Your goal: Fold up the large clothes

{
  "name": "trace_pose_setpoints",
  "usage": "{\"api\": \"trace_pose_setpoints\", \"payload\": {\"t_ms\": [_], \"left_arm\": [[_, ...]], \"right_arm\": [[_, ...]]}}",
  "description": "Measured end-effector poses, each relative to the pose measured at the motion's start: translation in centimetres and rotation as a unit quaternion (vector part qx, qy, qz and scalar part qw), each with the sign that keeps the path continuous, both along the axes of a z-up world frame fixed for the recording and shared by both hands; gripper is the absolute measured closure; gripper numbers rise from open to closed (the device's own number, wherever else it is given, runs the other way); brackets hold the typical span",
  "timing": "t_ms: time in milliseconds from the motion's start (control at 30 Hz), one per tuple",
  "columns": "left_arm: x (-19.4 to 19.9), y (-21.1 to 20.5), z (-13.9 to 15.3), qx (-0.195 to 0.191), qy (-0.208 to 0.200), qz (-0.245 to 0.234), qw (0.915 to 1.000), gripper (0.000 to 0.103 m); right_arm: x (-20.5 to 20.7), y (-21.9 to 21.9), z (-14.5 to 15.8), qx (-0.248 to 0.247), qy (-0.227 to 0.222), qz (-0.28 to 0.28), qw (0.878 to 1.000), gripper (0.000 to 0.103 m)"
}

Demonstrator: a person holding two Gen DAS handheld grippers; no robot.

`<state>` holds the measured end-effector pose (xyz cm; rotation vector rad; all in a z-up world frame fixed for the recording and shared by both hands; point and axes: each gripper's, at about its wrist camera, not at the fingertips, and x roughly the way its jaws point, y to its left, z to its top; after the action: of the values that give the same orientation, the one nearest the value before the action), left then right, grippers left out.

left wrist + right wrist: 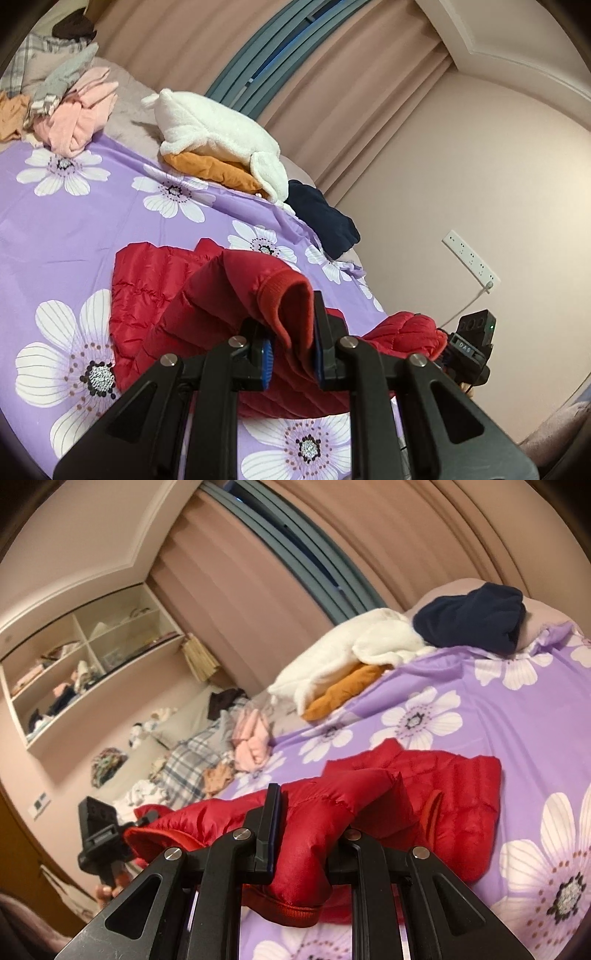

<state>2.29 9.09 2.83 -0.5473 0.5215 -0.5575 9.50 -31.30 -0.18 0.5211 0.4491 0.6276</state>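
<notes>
Left claw (291, 343) clamped on the ribbed cuff (284, 295) of the red puffer jacket (155, 280); right claw (306, 834) pinching the other sleeve (306, 849). Beyond both, jacket body flat on the bed (74, 221), sleeves likely raised for folding inward.

I'm holding my left gripper (291, 345) and right gripper (310, 834) level, jaws of both pinching cloth, the two sitting close beside each other.
</notes>
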Motion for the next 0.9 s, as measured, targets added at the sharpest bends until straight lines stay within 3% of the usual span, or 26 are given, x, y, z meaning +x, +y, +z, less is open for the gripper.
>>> {"api": "trace_pose_setpoints", "payload": {"t_ms": [300,533,900], "left_arm": [[5.6,0.3,-1.2,-0.004,0.032,0.012,0.9994,0.086],[10.9,0.1,-1.3,0.019,0.057,0.036,0.9975,0.086],[17.3,-1.3,-4.6,0.071,0.112,0.071,0.9887,0.086]], "right_arm": [[3.4,-0.3,-0.4,-0.022,0.016,-0.028,0.999,0.085],[7.4,0.1,-0.1,-0.055,0.018,-0.061,0.996,0.085],[13.0,0.6,-3.2,-0.084,0.066,-0.099,0.989,0.085]]}}
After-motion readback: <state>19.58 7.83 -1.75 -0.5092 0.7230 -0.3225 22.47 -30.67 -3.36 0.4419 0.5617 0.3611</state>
